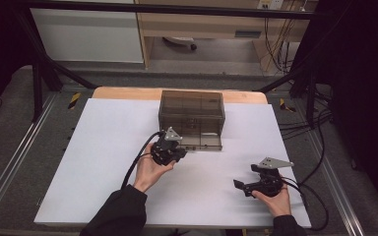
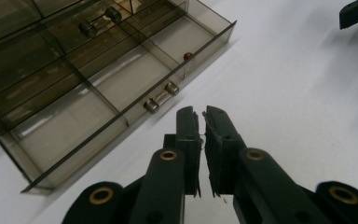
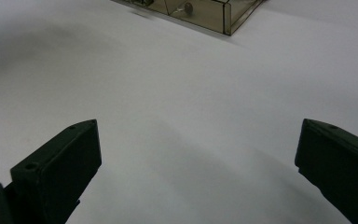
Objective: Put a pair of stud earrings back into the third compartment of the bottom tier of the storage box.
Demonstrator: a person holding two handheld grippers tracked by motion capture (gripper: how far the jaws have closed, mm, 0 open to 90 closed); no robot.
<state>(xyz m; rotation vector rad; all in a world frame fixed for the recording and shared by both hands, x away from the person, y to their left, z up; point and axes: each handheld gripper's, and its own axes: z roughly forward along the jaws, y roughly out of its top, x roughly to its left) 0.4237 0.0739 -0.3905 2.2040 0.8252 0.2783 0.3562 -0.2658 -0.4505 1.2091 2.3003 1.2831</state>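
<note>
High view: left tool [image 1: 176, 147], jaws together and empty, sits just beside the open drawer [image 1: 200, 139] front edge; right tool [image 1: 240, 185], jaws wide apart, over bare desk [image 1: 103, 162] well away.

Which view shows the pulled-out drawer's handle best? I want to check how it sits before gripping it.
The left gripper view: the handle sits close, a clear bar between two metal studs on the drawer front, just past the shut left tongs. The high view shows the drawer small, handle indistinct. The right gripper view catches just the drawer's corner at its top edge.
</note>
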